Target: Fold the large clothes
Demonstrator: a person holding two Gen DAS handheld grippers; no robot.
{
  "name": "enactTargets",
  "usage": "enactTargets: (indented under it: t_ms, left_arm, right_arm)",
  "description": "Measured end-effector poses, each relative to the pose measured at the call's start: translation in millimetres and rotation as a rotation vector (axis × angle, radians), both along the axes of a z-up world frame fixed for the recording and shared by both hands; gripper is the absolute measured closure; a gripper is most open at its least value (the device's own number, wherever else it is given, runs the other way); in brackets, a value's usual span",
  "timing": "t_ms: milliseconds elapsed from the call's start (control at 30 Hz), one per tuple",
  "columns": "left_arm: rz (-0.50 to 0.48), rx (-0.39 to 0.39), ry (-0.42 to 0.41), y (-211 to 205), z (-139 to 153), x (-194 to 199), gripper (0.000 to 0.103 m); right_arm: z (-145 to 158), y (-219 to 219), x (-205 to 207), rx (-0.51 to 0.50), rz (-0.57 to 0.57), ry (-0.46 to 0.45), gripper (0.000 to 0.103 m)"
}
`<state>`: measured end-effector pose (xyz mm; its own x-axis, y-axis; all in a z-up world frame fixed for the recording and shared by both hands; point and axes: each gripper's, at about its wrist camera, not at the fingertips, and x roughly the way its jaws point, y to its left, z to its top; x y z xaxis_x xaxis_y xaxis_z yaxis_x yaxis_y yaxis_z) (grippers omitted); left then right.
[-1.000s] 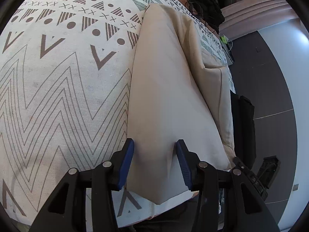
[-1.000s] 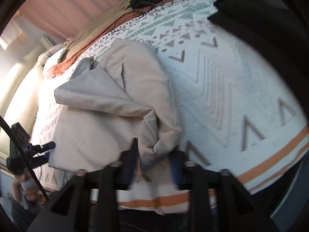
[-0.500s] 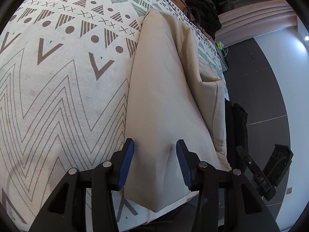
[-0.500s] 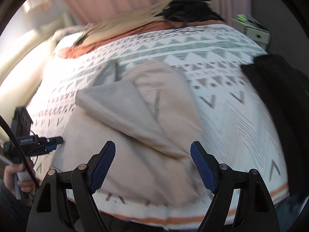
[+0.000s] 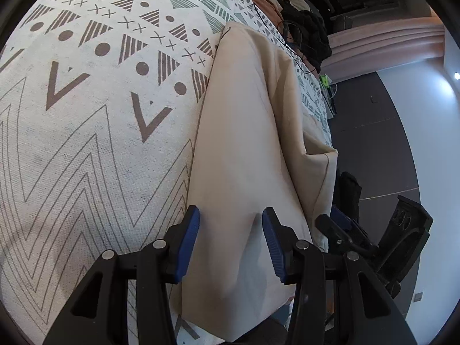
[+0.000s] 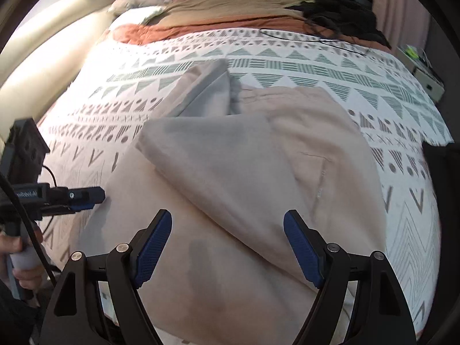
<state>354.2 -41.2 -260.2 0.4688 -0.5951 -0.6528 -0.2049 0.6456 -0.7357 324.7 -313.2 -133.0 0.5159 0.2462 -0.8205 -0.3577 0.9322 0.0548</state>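
Observation:
A large beige garment lies on the patterned bed cover, near the bed's front edge. In the right wrist view the garment has one flap folded diagonally across it, and a greyer part sticks out at the back. My left gripper sits low over the garment's near left edge. Its jaws are partly apart and the cloth lies flat under them, with a small crease by the right pad. It also shows from the side as the left gripper. My right gripper hovers wide open above the garment's near end, holding nothing.
A dark heap of clothes and an orange blanket lie at the head of the bed. Another black garment lies at the right edge. A nightstand stands beside the bed. A person's hand holds the left gripper's handle.
The right gripper let go of the bunched cloth, opened wide, rolled and swung across over the garment. The released flap now lies flat. The left gripper barely shifted.

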Motion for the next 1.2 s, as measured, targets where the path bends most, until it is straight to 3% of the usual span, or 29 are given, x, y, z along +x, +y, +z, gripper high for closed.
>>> enactTargets:
  t_ms: [200, 400, 500, 567, 633, 767, 933, 1100, 1167, 1200]
  left_arm:
    - [0.035, -0.014, 0.054, 3.0, -10.4, 0.1, 0.057]
    - [0.037, -0.02, 0.058, 3.9, -13.5, 1.7, 0.057]
    - [0.04, -0.016, 0.058, 6.9, -14.1, 1.2, 0.057]
    - [0.045, -0.011, 0.058, 8.9, -12.3, 1.8, 0.057]
    - [0.057, -0.008, 0.057, 11.9, -9.2, 2.4, 0.057]
    - [0.068, -0.002, 0.038, 16.0, 1.5, 5.1, 0.057]
    - [0.064, 0.016, 0.019, 20.2, 12.1, 12.2, 0.057]
    - [0.074, 0.021, 0.021, 21.4, 17.3, 19.5, 0.057]
    - [0.074, 0.009, 0.014, 19.6, 18.3, 26.1, 0.057]
    - [0.074, 0.005, 0.014, 18.4, 16.9, 29.1, 0.057]
  right_arm:
    - [-33.3, 6.5, 35.4, -0.054, 0.0, 0.043, 0.024]
    - [-27.6, -10.5, 70.4, -0.144, -0.134, 0.017, 0.024]
    - [-24.8, -28.2, 82.3, -0.137, -0.18, 0.01, 0.025]
    - [-22.0, -38.5, 86.8, -0.131, -0.206, 0.0, 0.035]
    - [-18.5, -51.9, 90.2, -0.108, -0.248, -0.008, 0.053]
    - [-12.1, -83.4, 96.4, -0.092, -0.377, -0.044, 0.065]
    - [-8.7, -109.4, 88.6, 0.026, -0.407, -0.031, 0.065]
    - [-18.7, -128.5, 75.5, 0.194, -0.415, 0.046, 0.063]
    - [-20.4, -133.4, 73.5, 0.211, -0.414, 0.048, 0.045]
    - [-21.5, -131.2, 70.7, 0.219, -0.399, 0.046, 0.027]
